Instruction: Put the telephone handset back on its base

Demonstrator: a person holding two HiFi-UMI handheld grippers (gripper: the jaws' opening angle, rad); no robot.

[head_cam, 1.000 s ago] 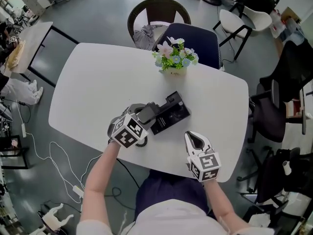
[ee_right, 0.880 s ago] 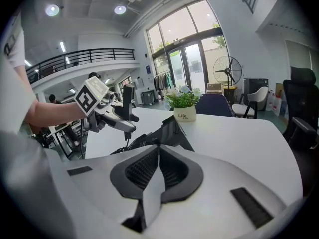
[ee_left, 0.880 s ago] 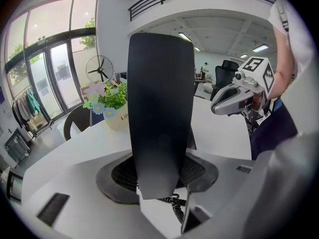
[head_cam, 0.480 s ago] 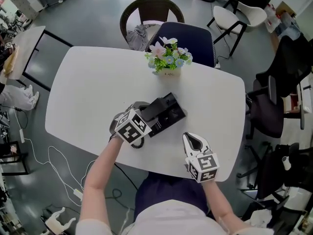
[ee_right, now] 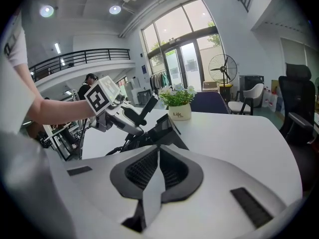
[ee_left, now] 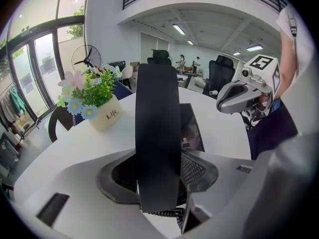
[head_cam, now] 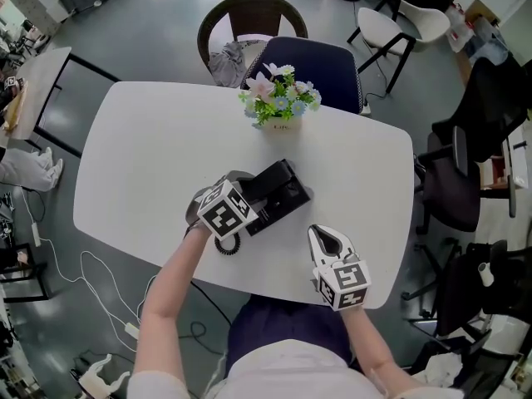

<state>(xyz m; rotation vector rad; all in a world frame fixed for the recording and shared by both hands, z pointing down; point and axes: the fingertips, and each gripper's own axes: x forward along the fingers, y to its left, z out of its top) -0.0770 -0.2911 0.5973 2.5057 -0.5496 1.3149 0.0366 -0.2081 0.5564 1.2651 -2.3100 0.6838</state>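
In the head view my left gripper [head_cam: 248, 196] is shut on the black telephone handset [head_cam: 268, 181], which lies over the left side of the black base [head_cam: 287, 199]. Whether it rests in the cradle I cannot tell. The left gripper view has the handset [ee_left: 157, 133] standing upright between the pads, with the base [ee_left: 192, 128] just behind it. A coiled cord [head_cam: 229, 243] hangs below the gripper. My right gripper [head_cam: 322, 234] is shut and holds nothing; it sits right of the base near the table's front edge. Its own view shows its jaws [ee_right: 158, 151] closed, with the base [ee_right: 164, 129] ahead.
A pot of flowers [head_cam: 278, 102] stands at the far side of the white table [head_cam: 150, 156]. A blue chair [head_cam: 320, 69] and a brown wicker chair [head_cam: 249, 19] stand behind it. Office chairs [head_cam: 465, 181] are off to the right, and cables lie on the floor at left.
My left gripper has carried the handset to the right and forward, from beside the base to over its left side. The right gripper has stayed where it was.
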